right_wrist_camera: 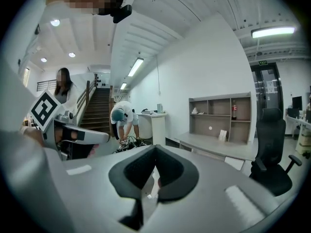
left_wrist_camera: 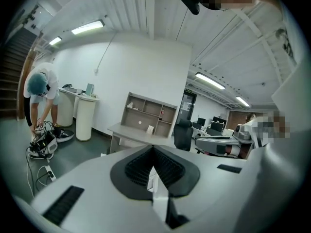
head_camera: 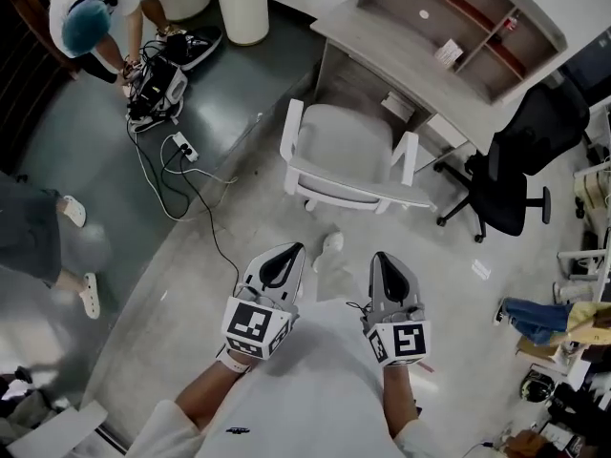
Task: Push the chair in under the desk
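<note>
A pale grey chair with white armrests stands on the floor in front of the grey desk, pulled out from it. The desk with its shelf unit shows far ahead in the left gripper view, and the desk also appears in the right gripper view. My left gripper is held near my body, well short of the chair, jaws shut with nothing between them. My right gripper sits beside it, also shut and holding nothing. In the gripper views, the left gripper and right gripper each show closed dark pads.
A black office chair stands right of the desk. Cables and a power strip trail over the floor at left, where a person bends over equipment. Another person's legs are at far left. A white cylinder stands by the wall.
</note>
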The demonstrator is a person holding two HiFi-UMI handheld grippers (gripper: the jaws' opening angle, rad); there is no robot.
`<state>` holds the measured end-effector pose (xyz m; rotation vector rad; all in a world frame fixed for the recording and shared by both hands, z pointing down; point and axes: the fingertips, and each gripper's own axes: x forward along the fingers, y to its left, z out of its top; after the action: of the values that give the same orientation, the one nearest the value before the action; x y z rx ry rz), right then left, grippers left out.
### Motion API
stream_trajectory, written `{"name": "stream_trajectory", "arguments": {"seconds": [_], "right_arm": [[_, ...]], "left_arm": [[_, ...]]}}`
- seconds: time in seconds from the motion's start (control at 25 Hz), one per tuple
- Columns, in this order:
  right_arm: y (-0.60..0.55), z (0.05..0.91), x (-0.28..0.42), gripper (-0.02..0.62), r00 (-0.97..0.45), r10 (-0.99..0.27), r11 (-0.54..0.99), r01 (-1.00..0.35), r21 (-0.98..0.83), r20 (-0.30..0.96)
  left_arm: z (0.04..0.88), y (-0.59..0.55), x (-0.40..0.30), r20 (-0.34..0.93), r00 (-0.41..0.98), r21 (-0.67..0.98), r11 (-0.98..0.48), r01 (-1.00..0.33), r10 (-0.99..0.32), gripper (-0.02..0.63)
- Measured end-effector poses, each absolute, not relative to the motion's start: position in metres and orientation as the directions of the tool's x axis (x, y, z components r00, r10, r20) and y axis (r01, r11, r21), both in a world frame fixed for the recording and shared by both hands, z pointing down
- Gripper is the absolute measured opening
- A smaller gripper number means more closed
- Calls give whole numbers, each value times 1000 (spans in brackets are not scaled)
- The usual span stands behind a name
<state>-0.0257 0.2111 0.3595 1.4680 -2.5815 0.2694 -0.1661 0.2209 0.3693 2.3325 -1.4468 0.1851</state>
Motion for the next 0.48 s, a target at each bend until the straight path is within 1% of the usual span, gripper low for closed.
{"name": "stream_trajectory", "arguments": {"seconds": [0.28, 0.48], "right_arm": [[148, 373, 1, 11, -506, -837, 492, -863, -118, 209], [93, 369, 21, 11, -528, -829, 512, -849, -130, 187]], "left_arm": [[372, 160, -140, 335, 462, 215, -411, -886, -821, 6], [371, 106, -119, 363, 453, 183, -414, -892, -814, 6]]}}
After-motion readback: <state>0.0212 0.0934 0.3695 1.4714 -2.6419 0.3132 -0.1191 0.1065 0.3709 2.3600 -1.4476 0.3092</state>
